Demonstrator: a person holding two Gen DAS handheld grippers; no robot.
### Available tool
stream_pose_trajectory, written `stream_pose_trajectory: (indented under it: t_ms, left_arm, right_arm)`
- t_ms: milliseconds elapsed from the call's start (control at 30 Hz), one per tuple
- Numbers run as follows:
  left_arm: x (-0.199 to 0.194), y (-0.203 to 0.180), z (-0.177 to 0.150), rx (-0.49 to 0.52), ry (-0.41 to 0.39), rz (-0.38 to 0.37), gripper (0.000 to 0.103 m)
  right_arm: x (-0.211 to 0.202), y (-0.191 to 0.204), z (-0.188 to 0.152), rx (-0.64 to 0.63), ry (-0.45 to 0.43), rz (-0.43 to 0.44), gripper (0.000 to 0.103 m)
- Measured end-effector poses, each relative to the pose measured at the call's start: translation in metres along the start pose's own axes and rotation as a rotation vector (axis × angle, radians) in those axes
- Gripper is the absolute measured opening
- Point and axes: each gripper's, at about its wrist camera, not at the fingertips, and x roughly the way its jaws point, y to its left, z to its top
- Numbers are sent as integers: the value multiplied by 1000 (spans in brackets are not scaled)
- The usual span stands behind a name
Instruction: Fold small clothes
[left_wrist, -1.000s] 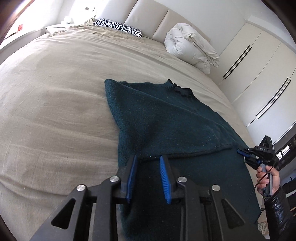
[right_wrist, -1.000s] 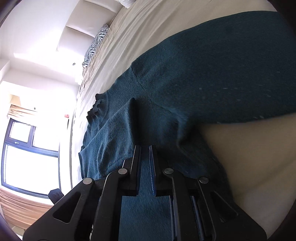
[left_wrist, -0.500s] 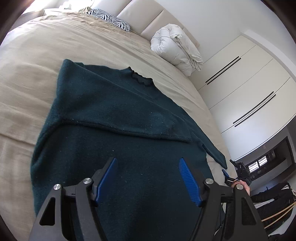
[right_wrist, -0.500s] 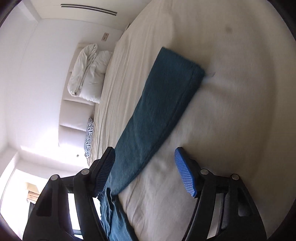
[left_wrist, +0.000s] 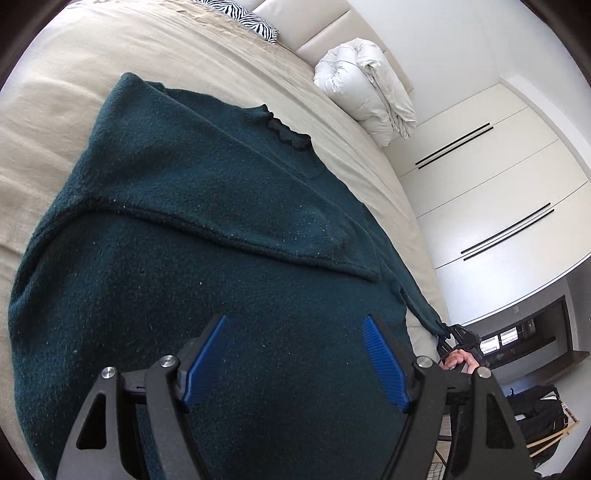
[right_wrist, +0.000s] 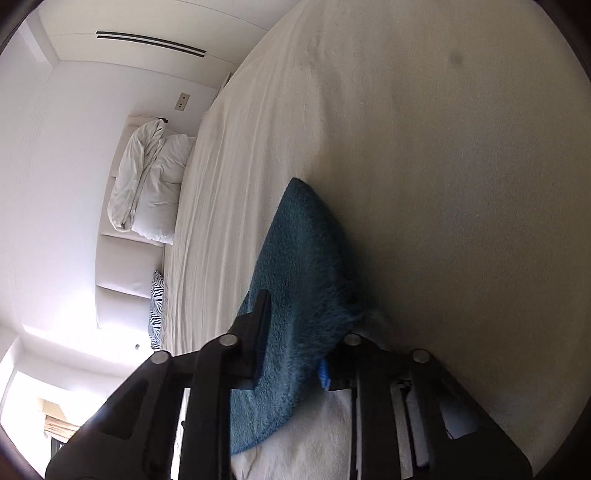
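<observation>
A dark teal knit sweater (left_wrist: 207, 236) lies on the beige bed (left_wrist: 55, 92), its left sleeve folded across the body. My left gripper (left_wrist: 295, 358) is open and empty just above the sweater's lower body. The sweater's right sleeve (right_wrist: 299, 280) stretches toward the bed's right edge. My right gripper (right_wrist: 291, 332) is shut on that sleeve's cuff end; it also shows far off in the left wrist view (left_wrist: 460, 338), at the sleeve tip.
A rolled white duvet (left_wrist: 369, 85) and a zebra pillow (left_wrist: 243, 16) lie at the headboard. White wardrobe doors (left_wrist: 491, 192) stand to the right of the bed. The bed's right edge is near the right gripper.
My left gripper let go of the folded sleeve, opened and drew back over the sweater's body. My right gripper opened, shifted to the right sleeve's end and closed on it.
</observation>
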Motion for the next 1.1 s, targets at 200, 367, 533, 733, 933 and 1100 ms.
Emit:
stream_pose_trajectory:
  t_ms: [200,367,533,733,933,1100]
  left_arm:
    - [4,-2,13,-9,-9,-31,76]
    - [11,-16,28,-26,-39,-90,82]
    - [32,-24,38,-66,-14,-157,85]
    - [71,-25,46,-154,65,-236,90]
    - [103,-39,38,-144,141,-222,91]
    - [126,-53,39,-121,177,-186,88]
  right_arm:
    - [-1,96,-45,-325,-10,-64,8]
    - [16,210,-166,-756,117,-40,8]
    - [38,257,-339,-1133,263,-48,8]
    - [65,240,-449,-1288,375,-109,12]
    - [61,213,-451,-1245,436,-37,63]
    - [46,203,-443,-1218,433,7,76]
